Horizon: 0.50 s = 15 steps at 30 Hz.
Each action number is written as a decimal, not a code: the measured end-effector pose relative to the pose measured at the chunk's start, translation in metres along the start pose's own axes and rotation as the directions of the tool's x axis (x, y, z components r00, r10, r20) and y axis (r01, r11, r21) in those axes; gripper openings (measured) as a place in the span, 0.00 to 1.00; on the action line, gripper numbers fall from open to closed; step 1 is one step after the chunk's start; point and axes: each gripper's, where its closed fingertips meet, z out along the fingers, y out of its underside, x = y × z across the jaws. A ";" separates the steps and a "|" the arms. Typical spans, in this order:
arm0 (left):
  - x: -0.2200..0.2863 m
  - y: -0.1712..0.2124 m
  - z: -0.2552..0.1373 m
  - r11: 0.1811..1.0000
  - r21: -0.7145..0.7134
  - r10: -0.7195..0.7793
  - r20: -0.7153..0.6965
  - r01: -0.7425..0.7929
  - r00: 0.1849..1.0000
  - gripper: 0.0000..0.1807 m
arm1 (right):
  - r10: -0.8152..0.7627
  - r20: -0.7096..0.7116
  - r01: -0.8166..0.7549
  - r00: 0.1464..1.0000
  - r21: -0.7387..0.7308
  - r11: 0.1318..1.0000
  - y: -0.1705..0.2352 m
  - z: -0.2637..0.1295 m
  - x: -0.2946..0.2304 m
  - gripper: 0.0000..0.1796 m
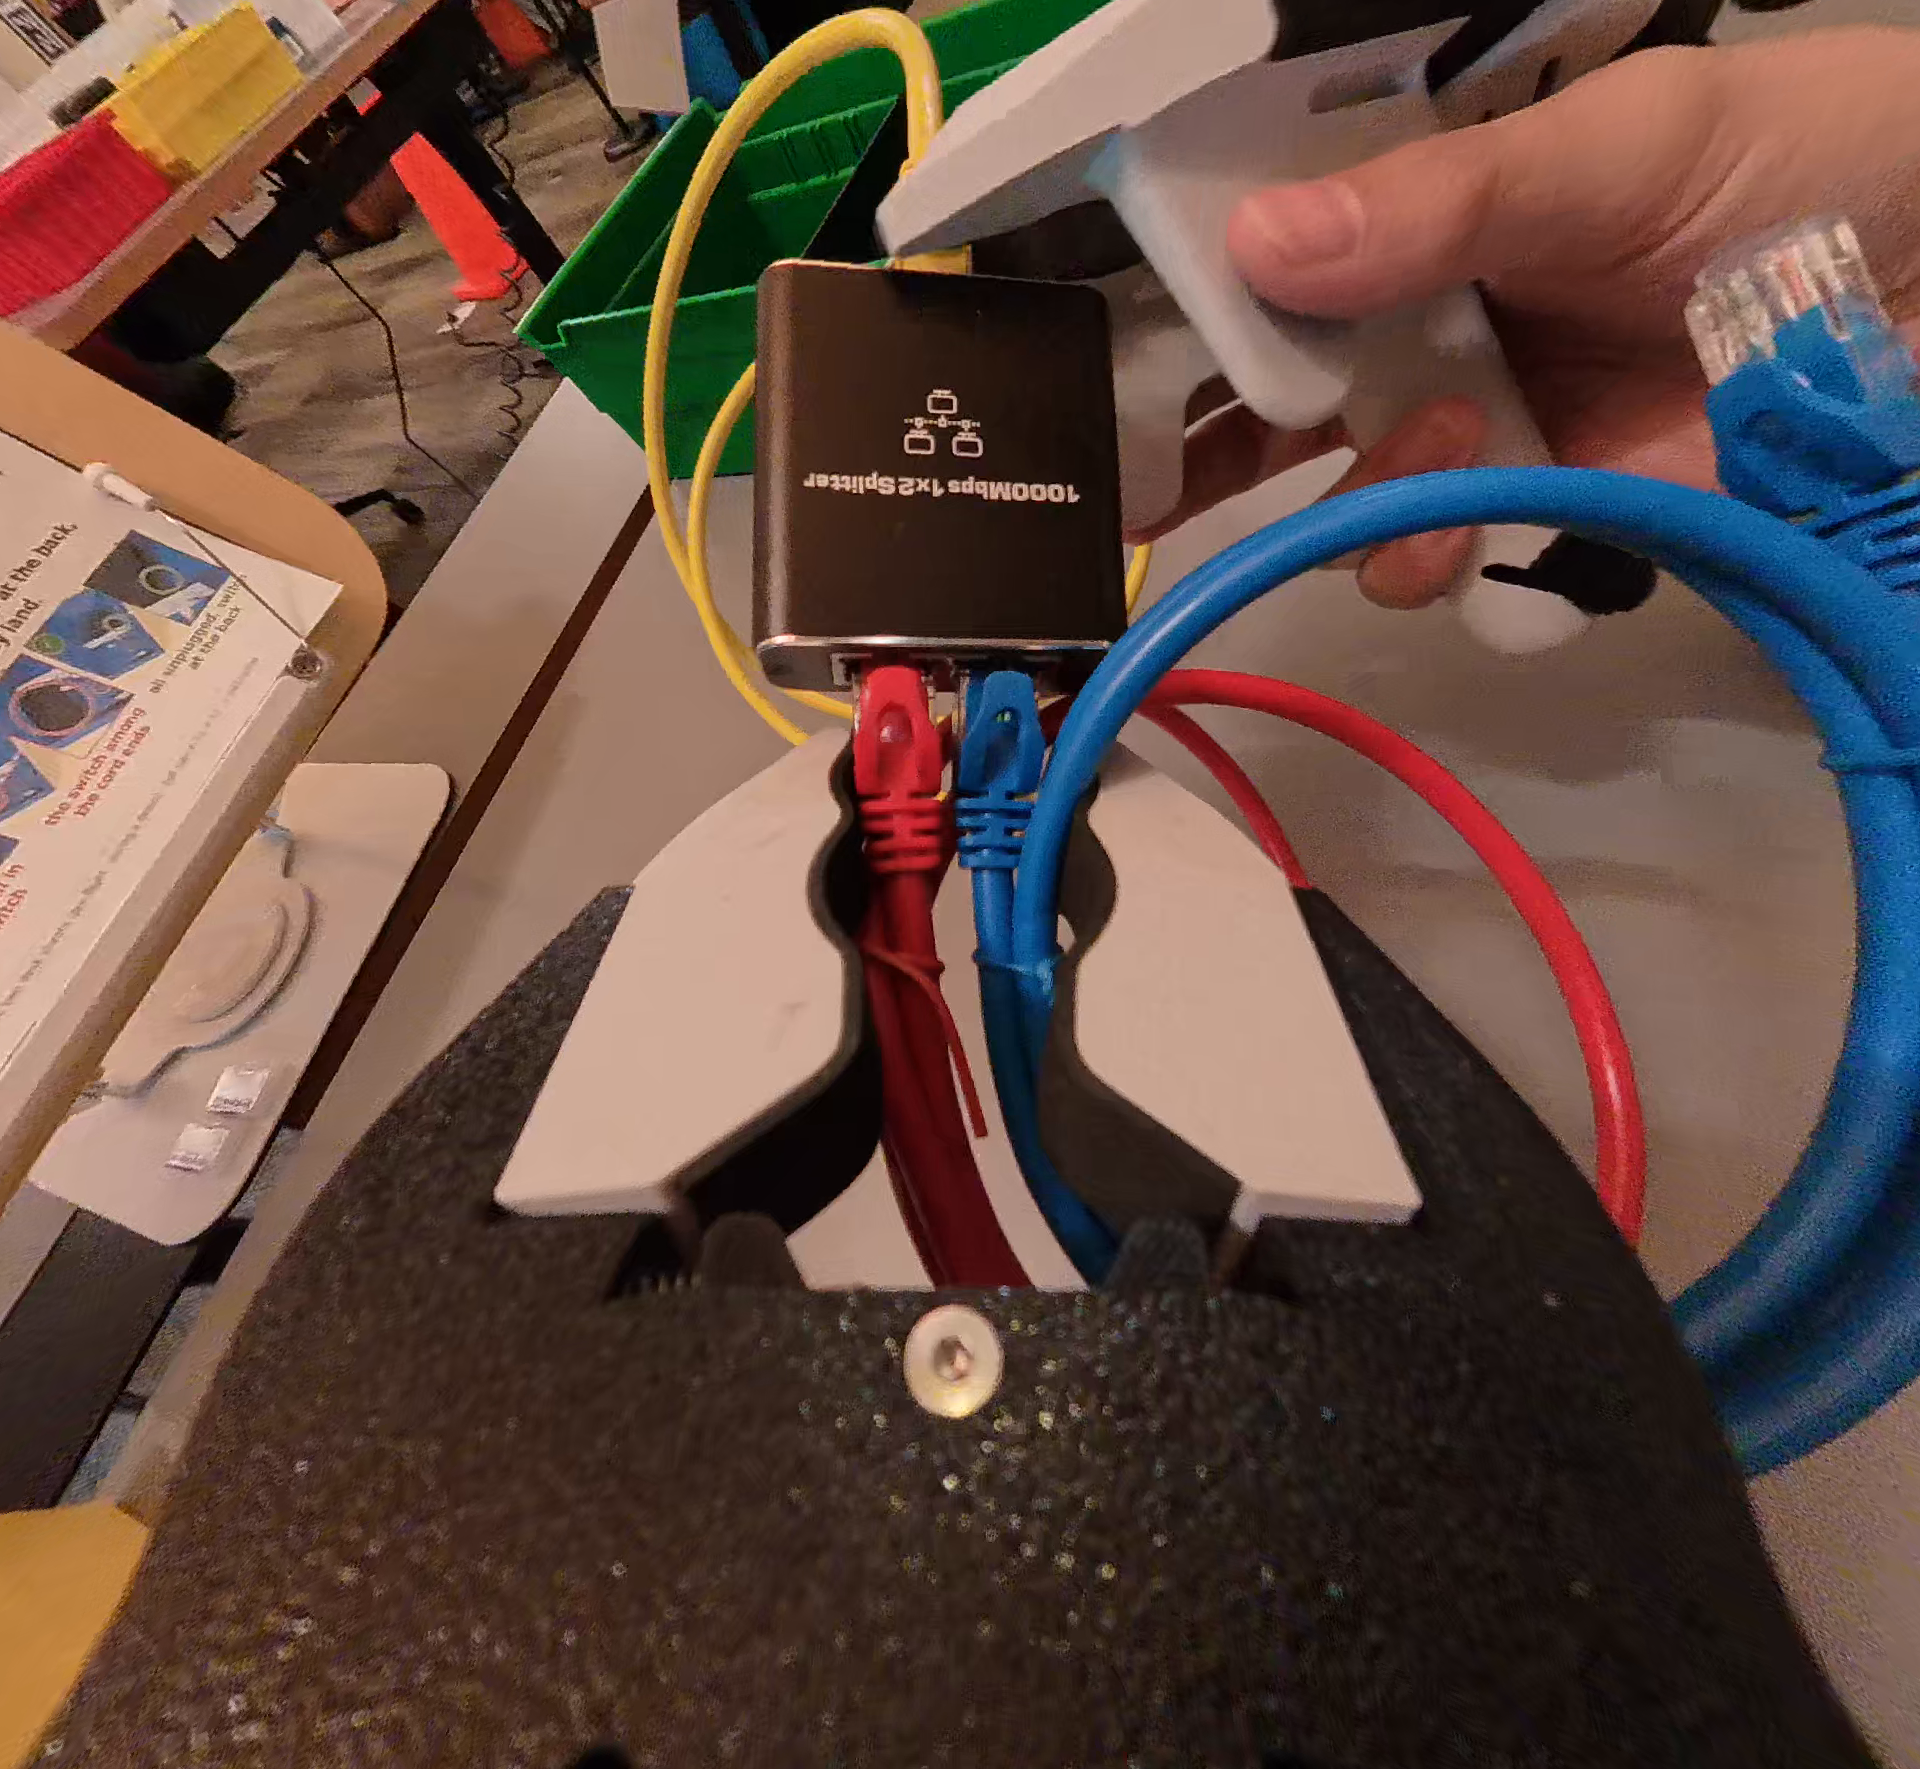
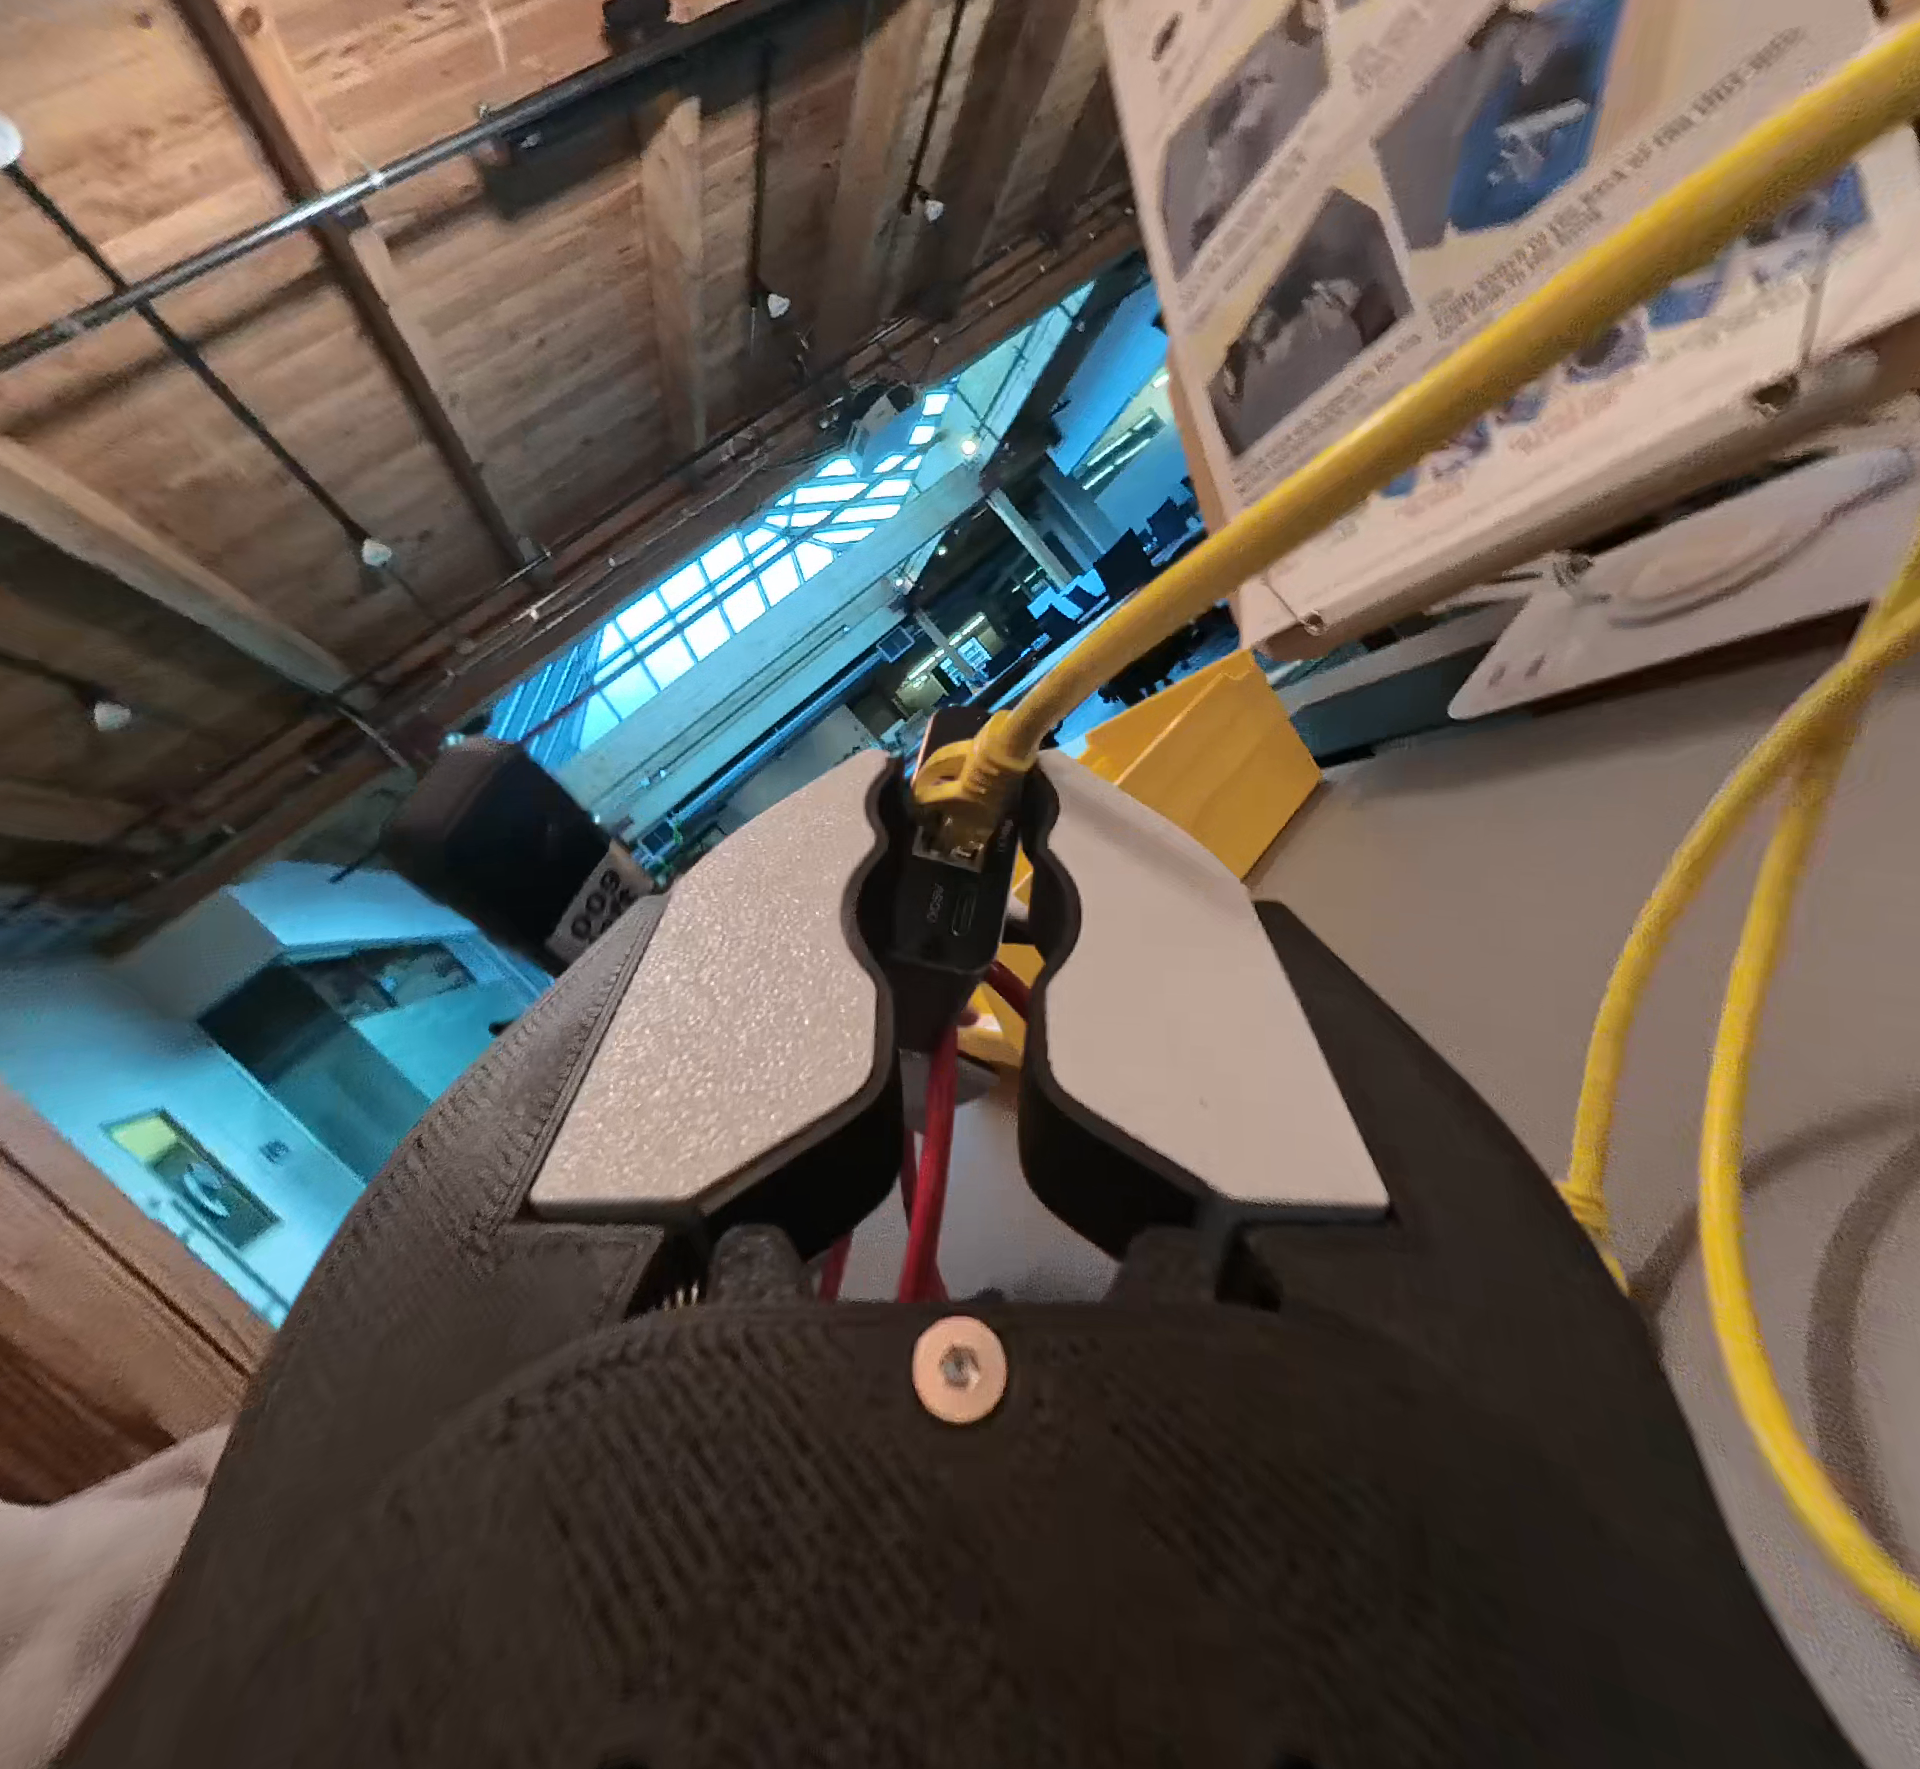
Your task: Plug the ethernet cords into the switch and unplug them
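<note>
1. Switch point(image 1: 940, 462): a small black box held up off the grey table point(image 1: 1455, 784), gripped at its far end by the right gripper point(image 2: 961, 862). In the right wrist view its end face sits between the two fingers, which are nearly closed on the box.
2. Red cord point(image 1: 899, 774) and blue cord point(image 1: 997, 774) both have a plug seated in the two near ports, side by side. The yellow cord point(image 2: 977, 769) is plugged into the opposite end, just at the right gripper's fingertips, and loops away over the table.
3. Left gripper point(image 1: 961, 846) has its fingers drawn in around the red and blue cords just behind the plugs. They appear to be pinching the pair, though I cannot tell whether both cords are firmly clamped or only one.
4. The blue cord's free end point(image 1: 1787, 306), a clear plug, hangs at the right of the left wrist view near the person's hand point(image 1: 1621, 265) holding the right gripper.
5. Progress, as a judgement: plugging looks done, with all three ports filled. The left gripper's hold behind the plugs suggests unplugging is at hand; all three cords remain to be pulled.
6. Beyond: a green bin point(image 1: 665, 306) past the table edge and an instruction sheet point(image 1: 125, 680) at left.
</note>
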 end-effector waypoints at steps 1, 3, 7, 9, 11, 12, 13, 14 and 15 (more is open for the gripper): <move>-0.001 0.003 0.006 1.000 0.005 -0.003 0.012 0.003 1.000 0.19 | 0.034 -0.008 -0.033 0.999 0.019 0.999 0.000 0.000 0.006 0.11; -0.001 0.009 0.016 0.998 0.029 -0.048 0.012 0.048 0.999 0.19 | 0.093 0.000 -0.093 0.996 0.060 0.994 -0.001 0.001 0.016 0.10; -0.004 0.028 0.032 0.992 0.053 -0.120 0.029 0.118 0.992 0.18 | 0.151 -0.010 -0.150 0.989 0.056 0.987 0.008 0.004 0.039 0.09; -0.004 0.036 0.037 0.990 0.046 -0.135 0.040 0.133 0.990 0.18 | 0.159 -0.008 -0.159 0.987 0.039 0.987 0.013 0.004 0.046 0.09; -0.005 0.041 0.037 0.994 0.025 -0.112 0.069 0.111 0.991 0.18 | 0.136 -0.006 -0.136 0.991 0.011 0.991 0.017 0.004 0.049 0.09; -0.006 0.043 0.037 0.994 0.010 -0.106 0.085 0.105 0.991 0.18 | 0.121 -0.016 -0.121 0.993 0.000 0.993 0.019 0.004 0.051 0.08; -0.006 0.046 0.038 0.995 -0.011 -0.095 0.104 0.096 0.990 0.18 | 0.106 -0.027 -0.107 0.994 -0.010 0.994 0.022 0.004 0.054 0.09; -0.006 0.050 0.039 0.996 -0.037 -0.076 0.125 0.081 0.989 0.18 | 0.114 -0.036 -0.115 0.993 -0.018 0.993 0.024 0.003 0.058 0.08; -0.006 0.053 0.040 0.996 -0.061 -0.060 0.143 0.069 0.988 0.18 | 0.126 -0.040 -0.127 0.991 -0.021 0.992 0.026 0.002 0.061 0.09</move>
